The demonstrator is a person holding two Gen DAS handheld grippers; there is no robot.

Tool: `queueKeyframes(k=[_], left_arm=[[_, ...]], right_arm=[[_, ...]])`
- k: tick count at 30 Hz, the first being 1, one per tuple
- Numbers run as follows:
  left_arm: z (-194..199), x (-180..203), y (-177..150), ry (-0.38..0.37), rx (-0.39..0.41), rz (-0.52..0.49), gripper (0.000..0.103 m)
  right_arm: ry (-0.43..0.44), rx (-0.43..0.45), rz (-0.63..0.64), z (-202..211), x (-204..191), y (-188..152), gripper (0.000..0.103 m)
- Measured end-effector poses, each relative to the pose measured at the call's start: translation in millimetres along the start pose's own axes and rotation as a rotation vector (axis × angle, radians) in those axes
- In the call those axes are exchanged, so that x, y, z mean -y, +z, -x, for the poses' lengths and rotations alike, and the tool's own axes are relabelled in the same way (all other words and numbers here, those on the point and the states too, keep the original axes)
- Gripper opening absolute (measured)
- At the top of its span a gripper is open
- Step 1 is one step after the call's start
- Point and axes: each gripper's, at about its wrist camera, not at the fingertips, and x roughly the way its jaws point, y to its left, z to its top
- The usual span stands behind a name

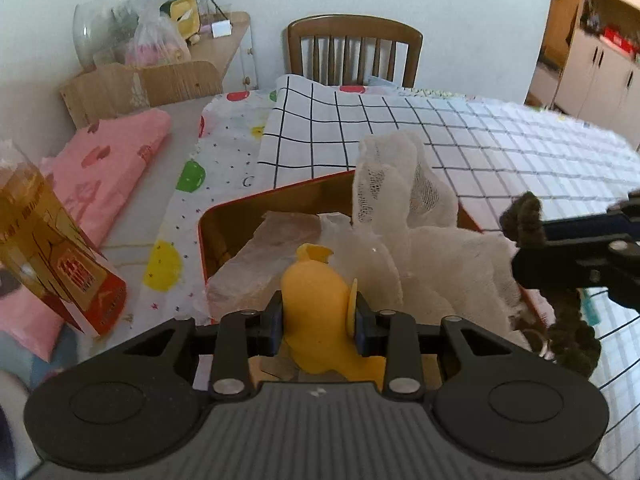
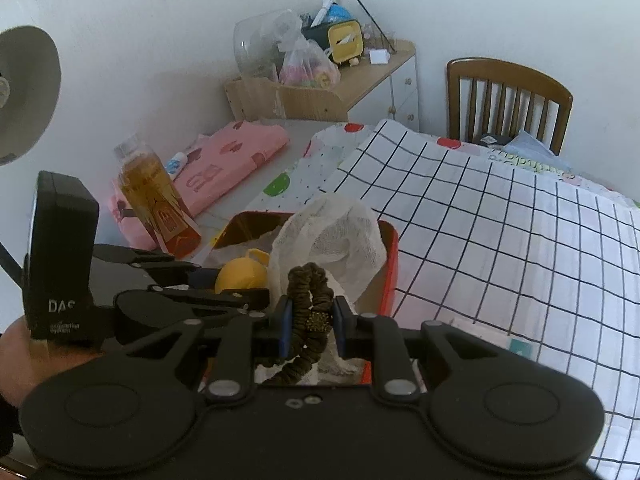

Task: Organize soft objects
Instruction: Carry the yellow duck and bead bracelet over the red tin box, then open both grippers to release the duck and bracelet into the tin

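The left hand-held gripper (image 1: 318, 316) is clamped on a soft yellow rubber toy (image 1: 316, 300), the right hand-held gripper (image 2: 310, 322) on a dark brown fabric scrunchie (image 2: 310, 300); both hang over the red-rimmed metal tin (image 1: 202, 240), which already contains white gauze cloth (image 1: 400, 200). Releasing them seems left.

Plain white walls (image 2: 168, 32) meet in a corner behind a low, light wooden cabinet (image 2: 384, 80) with white drawers and small round knobs. A brown wooden chair (image 1: 354, 54) with a slatted back stands against the wall at the far edge of the tabletop (image 1: 180, 110), whose bare part looks pale grey. At the right of the left wrist view a doorway opens onto white cupboards (image 1: 600, 76) with dark handles, probably a kitchen, though it is blurred. A round grey lamp shade (image 2: 24, 92) hangs at the left edge of the right wrist view. The light is soft and even.
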Motion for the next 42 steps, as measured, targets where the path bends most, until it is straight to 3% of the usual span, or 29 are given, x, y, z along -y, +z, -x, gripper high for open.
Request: queueKeyframes(k=[4,19,22,27,32,35,42], left_arm=[[-5.6,1.7,-0.8,0.022,-0.006,-0.024,0.033],[-11.6,-11.9,-3.3,-0.041,-0.006,0.043,0.039],[-10.7,-14.7,-4.3,-0.054,0.002,0.055,0.046],[-4.1,-18.8,-5.2,-0.067,0.041,0.072,0.071],[1.3,-23.1,-5.7,-0.074,0.068,0.092,0.072],[6.8,-26.3,-5.1,-0.094,0.09,0.113,0.081],[22.6,-25.6,-2.4,-0.13,0.129,0.143,0.088]], right_arm=[[-0.002,-0.018,-0.002,-13.4,-1.8,-0.3,0.02],[-0.025,-0.095,0.013,-51.3,2.5,-6.0,0.02],[-0.032,-0.106,0.024,-56.9,2.0,-7.8,0.02],[-0.039,-0.126,0.037,-63.9,2.6,-9.0,0.021],[-0.041,-0.135,0.035,-67.8,4.5,-9.7,0.022],[-0.04,-0.139,0.034,-69.2,6.3,-10.2,0.024],[-0.042,-0.143,0.046,-68.8,4.8,-10.3,0.026]])
